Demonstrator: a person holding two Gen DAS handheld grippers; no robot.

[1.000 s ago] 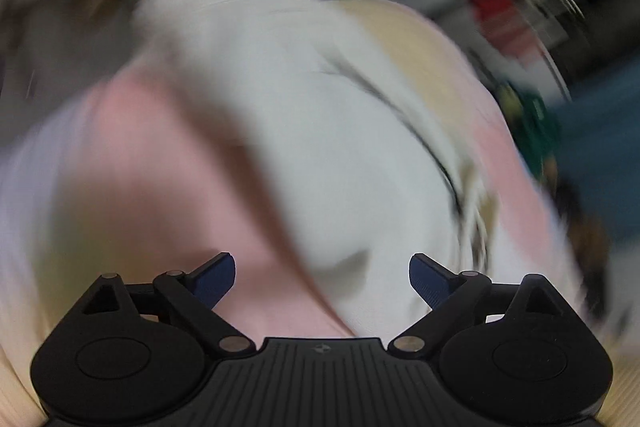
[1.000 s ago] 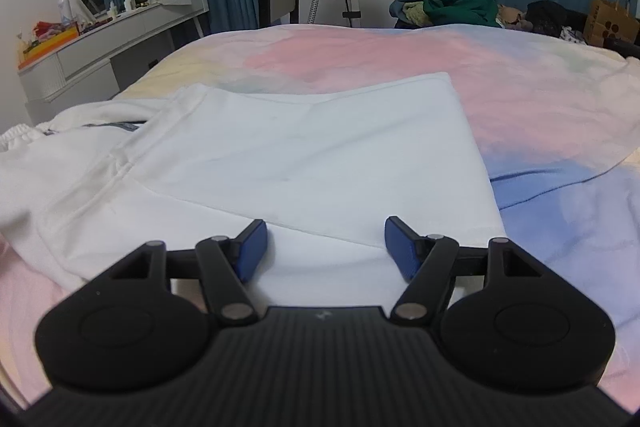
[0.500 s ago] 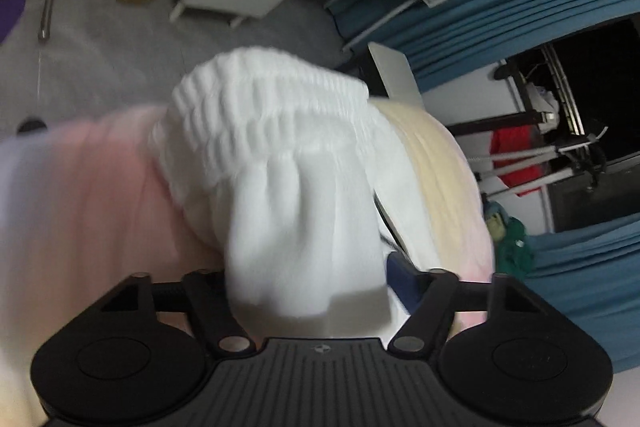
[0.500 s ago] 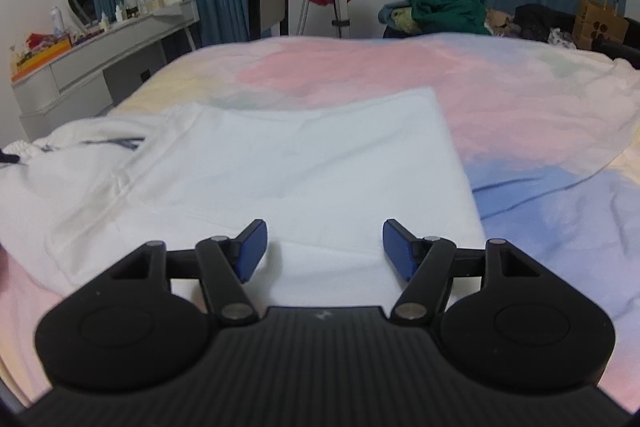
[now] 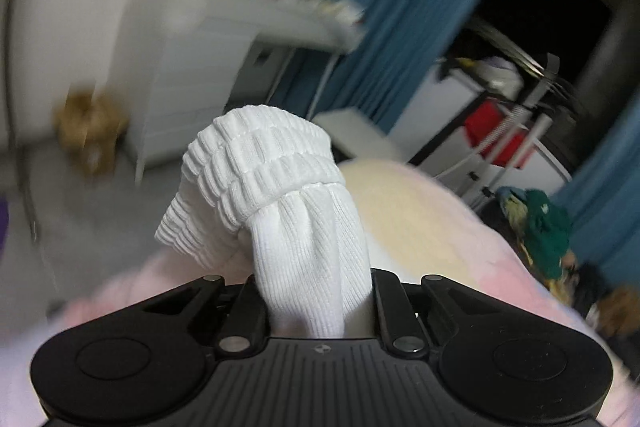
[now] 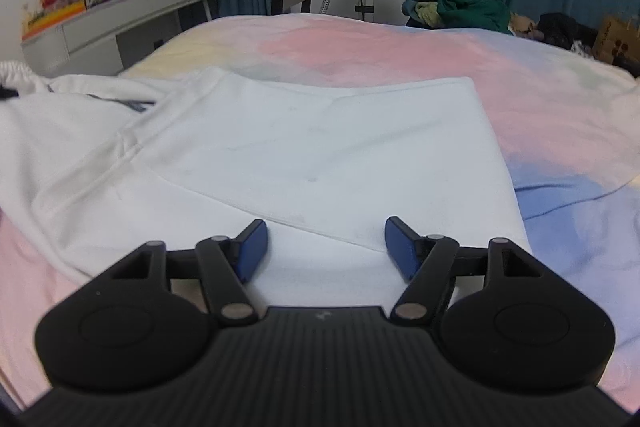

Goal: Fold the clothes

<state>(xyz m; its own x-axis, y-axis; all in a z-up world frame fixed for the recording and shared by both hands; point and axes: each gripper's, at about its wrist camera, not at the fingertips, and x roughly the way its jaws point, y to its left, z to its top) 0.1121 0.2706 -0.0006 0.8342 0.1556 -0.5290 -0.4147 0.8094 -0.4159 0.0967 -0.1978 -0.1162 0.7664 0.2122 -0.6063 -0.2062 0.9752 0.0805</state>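
Between the left tongs (image 5: 316, 301) sits the white cuff (image 5: 260, 183).

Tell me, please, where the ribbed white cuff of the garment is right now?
In the left wrist view the ribbed white cuff sits centre frame, pinched by the left gripper above the bedspread.

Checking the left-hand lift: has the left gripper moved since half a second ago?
Yes. The left gripper, shut on the white ribbed cuff, tilted upward: the grey dresser dropped from top edge toward mid-frame.
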